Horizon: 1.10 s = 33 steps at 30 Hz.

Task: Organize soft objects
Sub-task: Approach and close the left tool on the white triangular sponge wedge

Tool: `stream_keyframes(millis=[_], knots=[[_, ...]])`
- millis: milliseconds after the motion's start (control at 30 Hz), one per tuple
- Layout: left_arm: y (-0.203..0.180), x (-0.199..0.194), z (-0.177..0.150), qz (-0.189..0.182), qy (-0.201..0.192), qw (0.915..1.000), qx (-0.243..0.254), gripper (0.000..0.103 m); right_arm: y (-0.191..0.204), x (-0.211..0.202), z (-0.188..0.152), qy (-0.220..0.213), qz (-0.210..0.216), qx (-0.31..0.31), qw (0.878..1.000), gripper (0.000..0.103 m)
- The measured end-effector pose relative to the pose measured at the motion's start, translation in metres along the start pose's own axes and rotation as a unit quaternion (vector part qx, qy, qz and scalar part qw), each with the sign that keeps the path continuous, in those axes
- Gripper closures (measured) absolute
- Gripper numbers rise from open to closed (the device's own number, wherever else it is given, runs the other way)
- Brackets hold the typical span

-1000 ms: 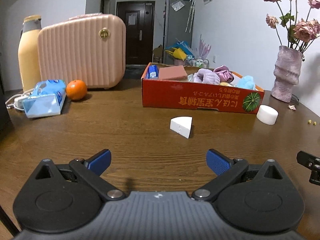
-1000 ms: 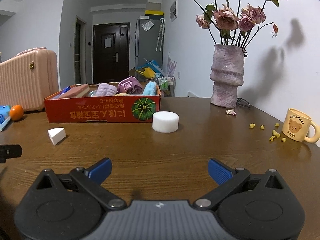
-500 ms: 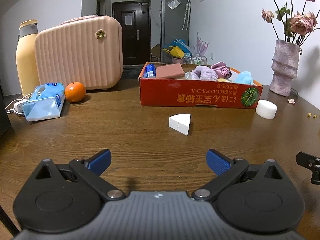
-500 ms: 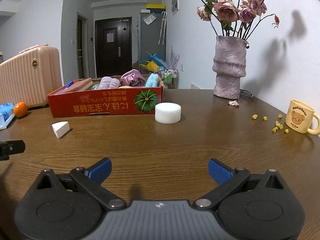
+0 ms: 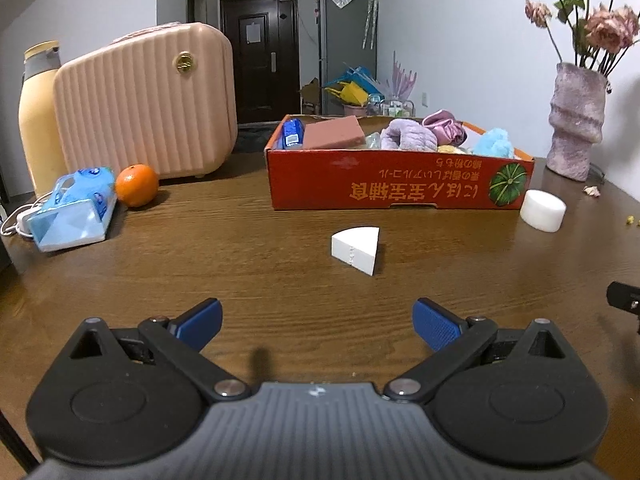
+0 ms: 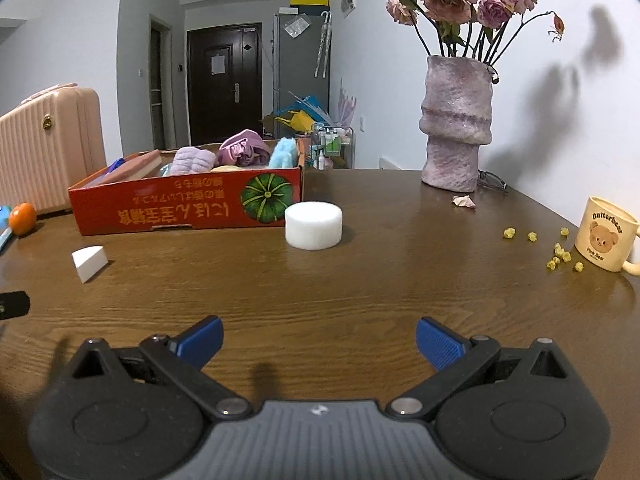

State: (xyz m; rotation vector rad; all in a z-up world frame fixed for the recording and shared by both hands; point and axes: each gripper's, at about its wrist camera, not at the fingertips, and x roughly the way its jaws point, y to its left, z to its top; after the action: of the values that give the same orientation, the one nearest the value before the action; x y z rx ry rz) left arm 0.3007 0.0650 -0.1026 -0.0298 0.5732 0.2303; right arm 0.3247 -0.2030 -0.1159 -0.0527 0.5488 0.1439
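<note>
My left gripper (image 5: pixel 316 322) spread wide, empty, facing white wedge (image 5: pixel 356 249) on surface (image 5: pixel 240 264); right gripper (image 6: pixel 318 340) likewise, facing white cylinder (image 6: pixel 313 225).

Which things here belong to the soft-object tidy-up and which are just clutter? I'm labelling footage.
Job: white wedge sponge, white round sponge, red box, left gripper, right gripper.
Clutter: orange, pink case, vase, mug.
</note>
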Motion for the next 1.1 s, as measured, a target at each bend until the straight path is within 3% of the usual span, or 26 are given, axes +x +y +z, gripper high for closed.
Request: stream_keyframes(millis=[433, 767, 900, 1000, 1100], knots=[[-0.016, 0.064, 0.027, 0.007, 0.046, 0.9989, -0.009, 0.0, -0.013, 0.024, 0.015, -0.01, -0.001, -0.001, 1.0, 0.0], [-0.02, 0.091, 0.041, 0.007, 0.057, 0.9983, -0.007, 0.0, -0.023, 0.039, 0.024, -0.015, -0.009, 0.008, 1.0, 0.0], [-0.02, 0.1, 0.043, -0.002, 0.07, 0.9975, -0.013, 0.012, -0.023, 0.042, 0.025, -0.014, -0.009, 0.01, 1.0, 0.0], [-0.019, 0.103, 0.045, 0.0, 0.068, 0.9976, -0.014, 0.015, -0.023, 0.041, 0.025, -0.015, -0.009, 0.009, 1.0, 0.0], [-0.019, 0.102, 0.046, -0.008, 0.065, 0.9978, -0.012, 0.029, -0.024, 0.04, 0.025, -0.017, -0.011, 0.012, 1.0, 0.0]])
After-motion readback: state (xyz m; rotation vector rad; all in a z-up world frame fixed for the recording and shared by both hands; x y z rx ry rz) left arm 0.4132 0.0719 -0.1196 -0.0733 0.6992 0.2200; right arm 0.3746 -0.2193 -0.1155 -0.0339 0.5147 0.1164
